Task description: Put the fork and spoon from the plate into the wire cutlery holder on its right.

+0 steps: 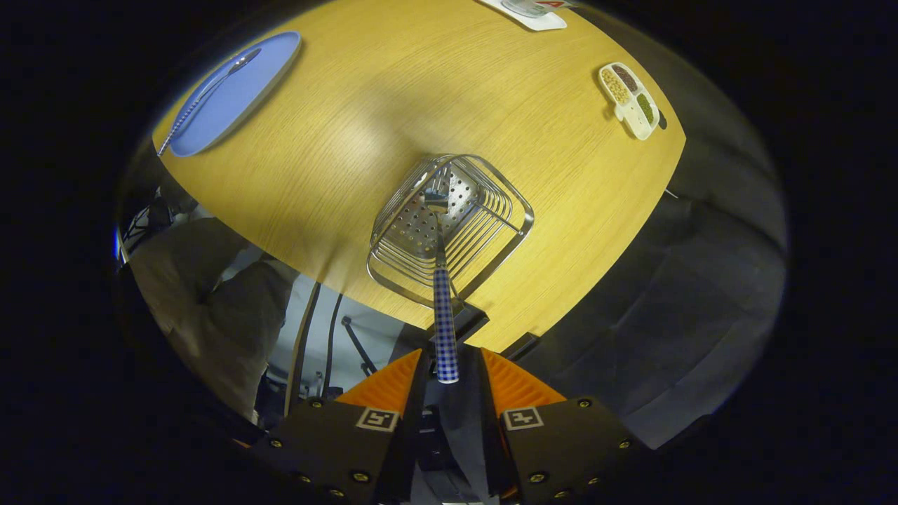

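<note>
My gripper [450,356] hangs above the table, looking down, shut on the top end of the fork's blue checked handle [445,322]. The fork hangs straight down from the fingers, its metal head [436,200] inside the wire cutlery holder [515,217], close to the perforated bottom. The holder stands near the table's near edge, just ahead of the fingers. Far off to the left lies the blue oval plate [242,98], and the spoon [210,91] rests on it with its handle end sticking out over the plate's rim.
The wooden table [337,154] ends just below the holder. A small white divided dish [629,99] with beans sits far to the right, and a white tray [537,15] lies at the far edge. A person's clothed leg [210,308] and cables show below the table's edge.
</note>
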A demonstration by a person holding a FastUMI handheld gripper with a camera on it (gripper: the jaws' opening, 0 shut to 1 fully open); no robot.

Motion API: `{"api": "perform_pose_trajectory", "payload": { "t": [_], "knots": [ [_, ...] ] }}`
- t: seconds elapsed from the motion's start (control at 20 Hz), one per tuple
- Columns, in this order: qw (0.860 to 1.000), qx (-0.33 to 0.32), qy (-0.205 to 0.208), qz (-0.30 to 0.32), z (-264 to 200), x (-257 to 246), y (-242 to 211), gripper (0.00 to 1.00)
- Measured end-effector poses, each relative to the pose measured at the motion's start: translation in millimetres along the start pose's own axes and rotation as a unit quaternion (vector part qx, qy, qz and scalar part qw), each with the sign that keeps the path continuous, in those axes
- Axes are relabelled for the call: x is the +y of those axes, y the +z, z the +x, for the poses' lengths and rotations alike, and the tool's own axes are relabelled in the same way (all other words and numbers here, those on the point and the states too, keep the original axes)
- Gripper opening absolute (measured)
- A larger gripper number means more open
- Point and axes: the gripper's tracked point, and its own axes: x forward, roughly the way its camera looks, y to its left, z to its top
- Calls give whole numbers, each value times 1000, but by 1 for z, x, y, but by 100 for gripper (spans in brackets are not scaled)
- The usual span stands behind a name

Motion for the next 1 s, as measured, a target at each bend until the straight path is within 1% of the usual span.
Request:
{"api": "perform_pose_trajectory", "payload": {
  "t": [0.05,0.1,0.15,0.25,0.4,0.45,0.5,0.55,0.65,0.85,1.0],
  "knots": [
    [1000,-12,4,13,-6,1,1,47],
    [999,-34,13,30,-8,4,1,61],
    [995,-72,28,59,-17,10,10,81],
    [979,-145,51,130,-35,20,21,79],
    [959,-199,67,192,-51,32,20,81],
    [952,-209,75,211,-54,37,19,91],
    [946,-216,88,226,-55,45,18,95],
    [941,-224,95,234,-57,49,18,96],
    [934,-246,87,244,-61,52,18,96],
    [910,-294,90,279,-80,70,29,96],
    [898,-328,91,279,-96,84,40,96]
  ]
}}
